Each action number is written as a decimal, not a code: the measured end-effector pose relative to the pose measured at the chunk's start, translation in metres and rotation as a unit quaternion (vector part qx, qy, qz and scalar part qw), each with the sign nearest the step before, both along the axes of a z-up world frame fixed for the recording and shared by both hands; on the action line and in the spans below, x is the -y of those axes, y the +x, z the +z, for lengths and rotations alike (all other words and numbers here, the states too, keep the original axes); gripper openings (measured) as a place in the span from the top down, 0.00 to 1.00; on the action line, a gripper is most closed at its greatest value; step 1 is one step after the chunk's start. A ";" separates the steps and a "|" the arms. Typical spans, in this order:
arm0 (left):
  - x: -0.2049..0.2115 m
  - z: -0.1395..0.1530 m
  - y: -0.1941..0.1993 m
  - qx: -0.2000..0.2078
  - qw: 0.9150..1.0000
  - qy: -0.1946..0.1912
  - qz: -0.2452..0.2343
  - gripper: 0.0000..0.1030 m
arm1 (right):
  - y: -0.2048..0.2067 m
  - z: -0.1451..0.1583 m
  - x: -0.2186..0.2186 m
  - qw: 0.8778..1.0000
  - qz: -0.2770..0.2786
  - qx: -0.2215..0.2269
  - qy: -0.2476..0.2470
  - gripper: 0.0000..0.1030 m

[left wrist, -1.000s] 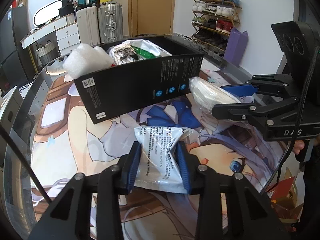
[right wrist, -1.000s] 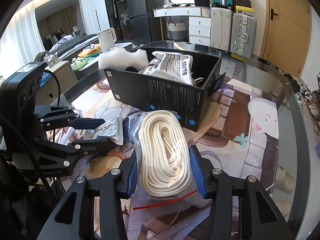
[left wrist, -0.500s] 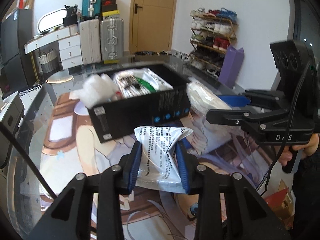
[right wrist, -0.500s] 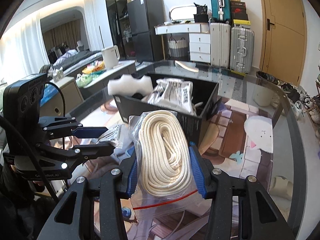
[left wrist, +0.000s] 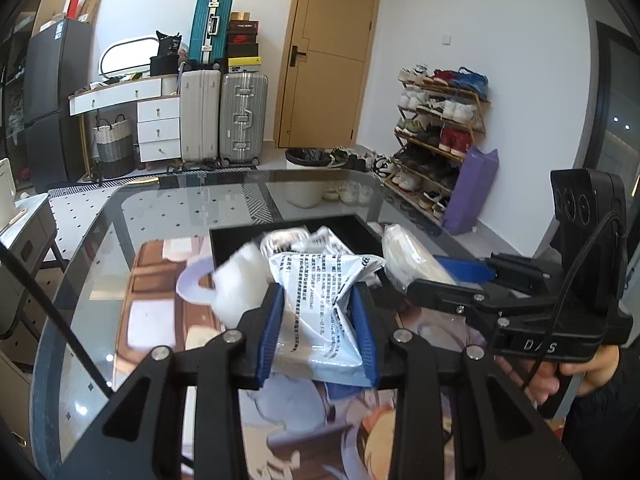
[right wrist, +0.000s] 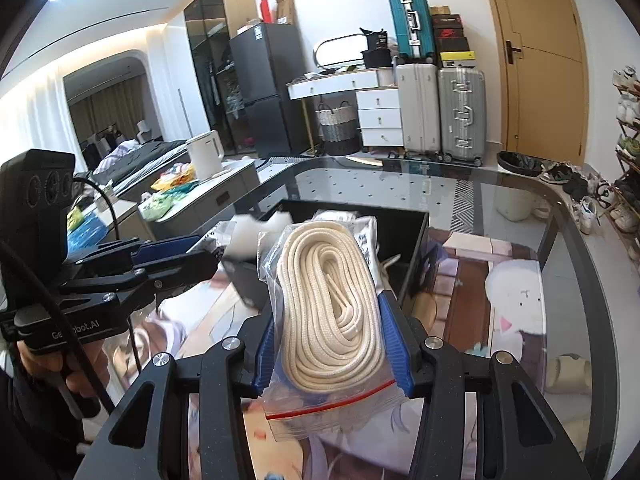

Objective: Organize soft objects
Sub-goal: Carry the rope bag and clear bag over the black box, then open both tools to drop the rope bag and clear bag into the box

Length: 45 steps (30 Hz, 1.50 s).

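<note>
We've lifted since a second ago: the black open cardboard box now sits lower, mid-frame. Our left gripper clamps a silvery printed foil pouch; our right gripper pinches a clear zip bag of cream coiled rope. "DAS" reads at right. Below, the glass table with a cartoon mat.
</note>
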<state>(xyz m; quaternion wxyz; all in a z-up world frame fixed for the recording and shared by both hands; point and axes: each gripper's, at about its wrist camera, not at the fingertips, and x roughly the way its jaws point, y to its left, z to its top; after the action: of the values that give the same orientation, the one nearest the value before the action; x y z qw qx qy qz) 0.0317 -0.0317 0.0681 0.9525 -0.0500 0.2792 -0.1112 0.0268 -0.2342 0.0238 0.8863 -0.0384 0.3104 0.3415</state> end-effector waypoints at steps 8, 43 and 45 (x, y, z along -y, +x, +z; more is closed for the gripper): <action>0.000 0.006 0.034 0.006 1.000 0.007 0.020 0.68 | 0.035 0.008 -0.011 0.999 -0.043 -0.014 0.020 0.54; -0.005 -0.023 0.019 -0.007 0.998 0.032 0.051 0.00 | 0.011 -0.001 0.012 0.997 -0.058 0.039 -0.010 0.01; -0.006 -0.026 0.014 -0.002 0.998 0.039 0.055 0.00 | 0.003 -0.002 0.012 0.997 -0.052 0.048 -0.007 0.01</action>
<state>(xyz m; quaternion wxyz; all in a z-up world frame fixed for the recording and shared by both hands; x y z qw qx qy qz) 0.0454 -0.0260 0.0422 0.9578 -0.0280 0.2821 -0.0477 0.0295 -0.2462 0.0217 0.9165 -0.0442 0.2714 0.2906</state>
